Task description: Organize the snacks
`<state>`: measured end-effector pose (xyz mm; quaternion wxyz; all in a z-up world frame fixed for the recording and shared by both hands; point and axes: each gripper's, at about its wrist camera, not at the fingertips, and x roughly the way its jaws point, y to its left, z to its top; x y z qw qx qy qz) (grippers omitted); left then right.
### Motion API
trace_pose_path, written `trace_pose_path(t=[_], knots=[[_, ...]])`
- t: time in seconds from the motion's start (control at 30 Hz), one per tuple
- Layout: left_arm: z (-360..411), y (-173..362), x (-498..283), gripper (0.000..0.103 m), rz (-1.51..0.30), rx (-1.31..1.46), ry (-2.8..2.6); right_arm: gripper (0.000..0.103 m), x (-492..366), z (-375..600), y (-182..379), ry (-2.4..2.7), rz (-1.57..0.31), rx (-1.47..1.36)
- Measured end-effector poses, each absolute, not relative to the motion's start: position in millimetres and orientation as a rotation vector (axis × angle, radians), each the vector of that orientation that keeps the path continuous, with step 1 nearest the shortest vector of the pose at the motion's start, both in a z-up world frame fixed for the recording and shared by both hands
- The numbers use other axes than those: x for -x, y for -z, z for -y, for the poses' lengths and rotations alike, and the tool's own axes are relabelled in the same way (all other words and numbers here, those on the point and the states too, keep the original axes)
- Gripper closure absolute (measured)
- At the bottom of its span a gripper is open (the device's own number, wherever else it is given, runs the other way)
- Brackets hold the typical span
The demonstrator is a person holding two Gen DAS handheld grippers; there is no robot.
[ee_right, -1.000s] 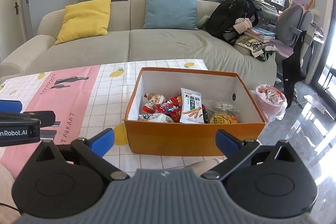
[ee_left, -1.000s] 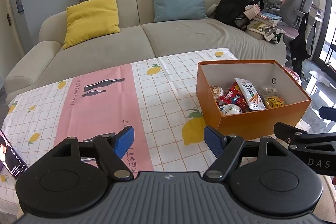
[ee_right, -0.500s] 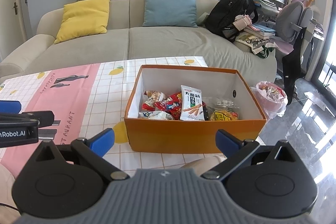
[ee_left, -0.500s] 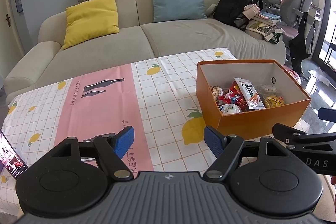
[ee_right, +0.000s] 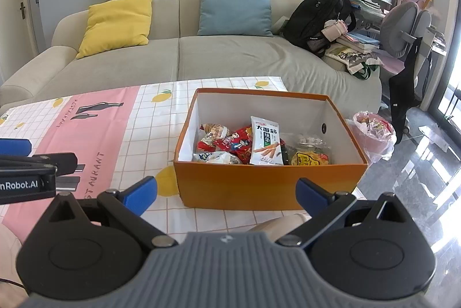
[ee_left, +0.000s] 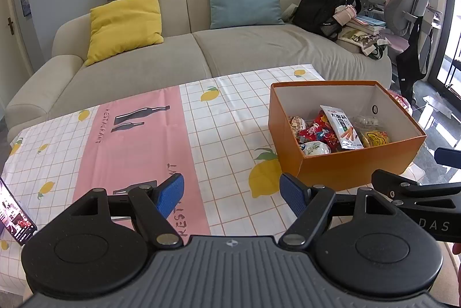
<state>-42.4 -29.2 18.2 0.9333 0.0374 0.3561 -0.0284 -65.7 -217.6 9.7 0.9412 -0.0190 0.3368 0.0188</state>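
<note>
Lemon-print tablecloth (ee_left: 230, 117), its pink band lettered "RESTAURANT", carries one orange box (ee_right: 259, 187) at its right end holding the snack packets (ee_right: 230, 143); one white packet (ee_right: 265, 142) bears Chinese characters. Left gripper (ee_left: 232, 194), marked "nRobot.AI", and right gripper (ee_right: 226, 189), marked "DAS", both gape, empty.

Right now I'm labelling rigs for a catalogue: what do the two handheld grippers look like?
The left gripper and right gripper match: black linkage arms with silver pivot pins, round black discs, a ribbed grey body and blue textured finger pads. White side lettering reads "DAS" and "nRobot.AI".
</note>
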Motion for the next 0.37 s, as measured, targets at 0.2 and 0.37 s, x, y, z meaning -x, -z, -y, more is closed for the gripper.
trace_pose_path(t=[0.2,0.37], knots=[[27.7,-17.1,44.6,0.014,-0.725,-0.069,0.062,0.003,66.3,218.2,-9.5,-0.044,-0.691,0.038],[25.5,-17.7,44.3,0.014,-0.721,-0.055,0.047,0.003,66.6,218.6,-9.0,-0.046,-0.692,0.038]])
